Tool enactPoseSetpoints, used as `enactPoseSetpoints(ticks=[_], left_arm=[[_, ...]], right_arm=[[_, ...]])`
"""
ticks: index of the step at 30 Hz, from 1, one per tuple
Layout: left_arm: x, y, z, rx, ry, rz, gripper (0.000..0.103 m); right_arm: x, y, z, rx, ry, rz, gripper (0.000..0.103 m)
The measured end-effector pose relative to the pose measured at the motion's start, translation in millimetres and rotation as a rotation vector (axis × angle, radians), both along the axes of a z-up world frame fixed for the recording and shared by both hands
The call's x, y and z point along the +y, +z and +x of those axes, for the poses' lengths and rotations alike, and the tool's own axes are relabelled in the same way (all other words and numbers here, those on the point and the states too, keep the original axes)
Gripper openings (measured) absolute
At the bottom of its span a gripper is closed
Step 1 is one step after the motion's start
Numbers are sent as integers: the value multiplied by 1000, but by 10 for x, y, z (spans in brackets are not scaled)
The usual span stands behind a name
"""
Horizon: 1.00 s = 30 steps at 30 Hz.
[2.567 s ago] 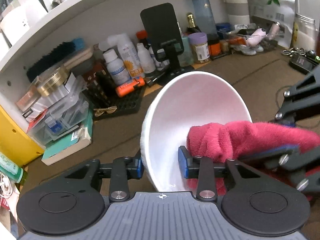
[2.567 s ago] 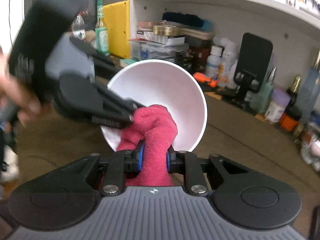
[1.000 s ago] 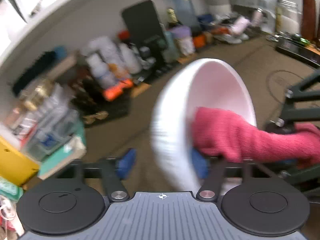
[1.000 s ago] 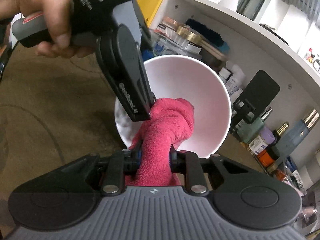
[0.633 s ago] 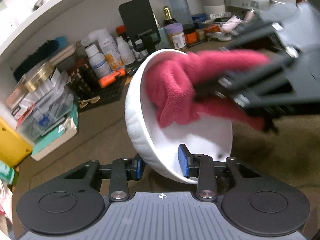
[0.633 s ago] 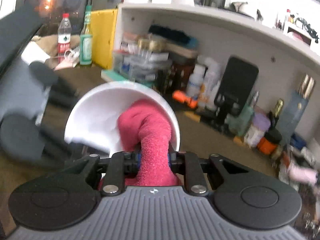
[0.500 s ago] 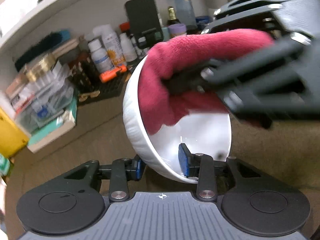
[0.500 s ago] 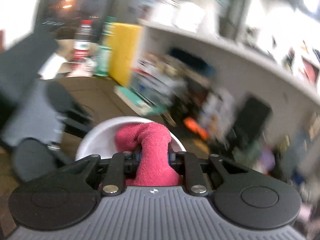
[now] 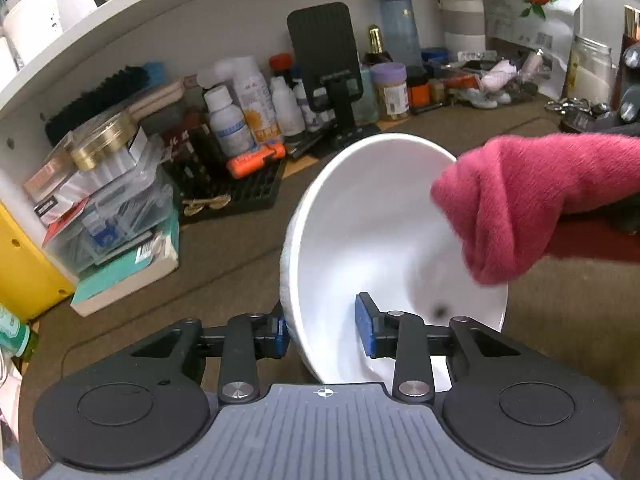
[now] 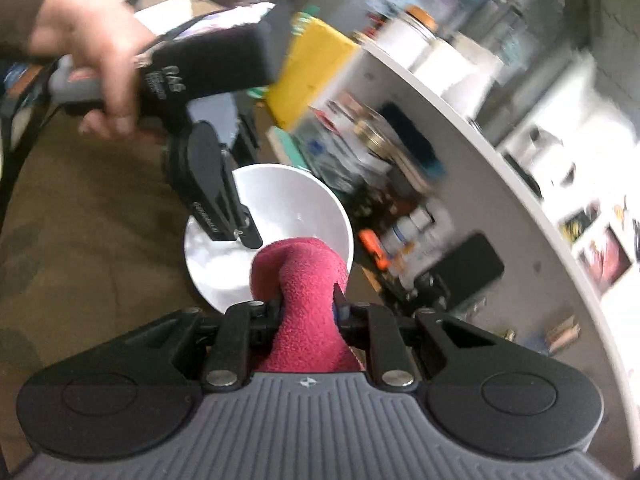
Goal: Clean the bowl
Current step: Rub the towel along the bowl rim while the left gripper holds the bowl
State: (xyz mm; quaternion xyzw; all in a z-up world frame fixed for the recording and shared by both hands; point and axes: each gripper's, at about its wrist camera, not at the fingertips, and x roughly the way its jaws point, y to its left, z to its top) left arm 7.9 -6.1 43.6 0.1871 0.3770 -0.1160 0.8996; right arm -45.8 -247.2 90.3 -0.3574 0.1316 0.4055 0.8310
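Under cluttered shelf, brown tabletop

Open brown tabletop lies left of my tilted white bowl; cluttered bottles block the back.

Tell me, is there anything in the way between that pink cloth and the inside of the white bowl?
Nothing visible. The pink cloth, clamped in the right gripper, hangs at the open mouth of the white bowl. Only the left gripper's inner finger sits inside, low at the near rim.
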Motion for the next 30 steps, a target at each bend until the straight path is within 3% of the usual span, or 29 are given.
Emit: enactPoseSetpoints(ticks=[3,7,11,16,19,23,26,29,30], left_arm=[[-35,-46,-80,-3,22,20,35],[39,-155,-290,-5,51,-35,37],[69,-173,-415,-5,77,-96,38],[214,-217,-448,1,166,-230,38],[292,-264,-488,-13,222,-306,38],[230,-270,-516,-31,242,-285,41],[167,-245,-510,-31,240,-252,42],[136,-195,-460,-32,249,-203,55],[134,-184,-429,-33,253,-185,64]], right_arm=[[-6,36,135,128,-34,102,19],[127,-45,460,296,-152,191,19],[309,19,567,298,-129,280,19],[280,261,288,261,-18,377,19],[147,274,120,231,-31,379,19],[34,45,83,244,-102,332,19],[47,-198,223,313,-143,318,19],[65,-406,365,381,-177,314,20],[49,-418,397,396,-181,326,20]])
